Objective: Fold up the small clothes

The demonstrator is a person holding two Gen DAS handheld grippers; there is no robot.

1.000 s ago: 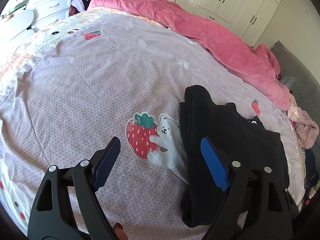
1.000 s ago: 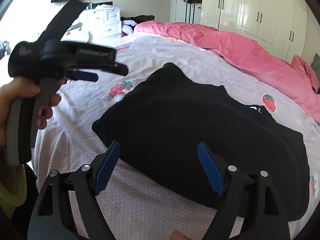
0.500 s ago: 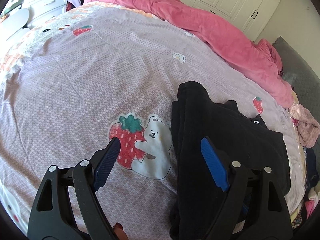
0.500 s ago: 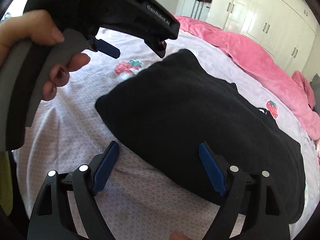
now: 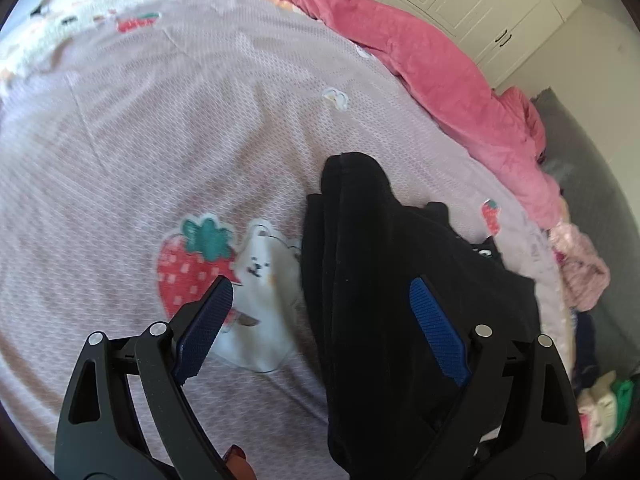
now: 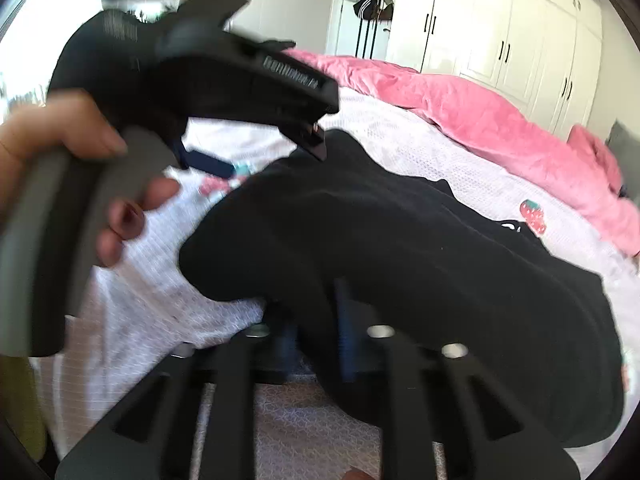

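Note:
A folded black garment (image 5: 384, 280) lies on the pale pink bedsheet (image 5: 160, 140). My left gripper (image 5: 320, 320) is open, held above the garment's left edge, with one blue pad over the strawberry-and-bear print (image 5: 228, 272) and the other over the cloth. In the right wrist view my right gripper (image 6: 316, 340) has its jaws nearly together on the near edge of the black garment (image 6: 400, 248), which is lifted slightly there. The left gripper (image 6: 200, 80) shows in a hand at the upper left of that view.
A pink quilt (image 5: 420, 48) is bunched along the far side of the bed. White wardrobes (image 6: 512, 40) line the wall. More clothes (image 5: 584, 280) are piled at the bed's right edge.
My right gripper went from open to closed on the garment's near edge, which lifted. My left gripper moved closer over the garment's left edge, still open.

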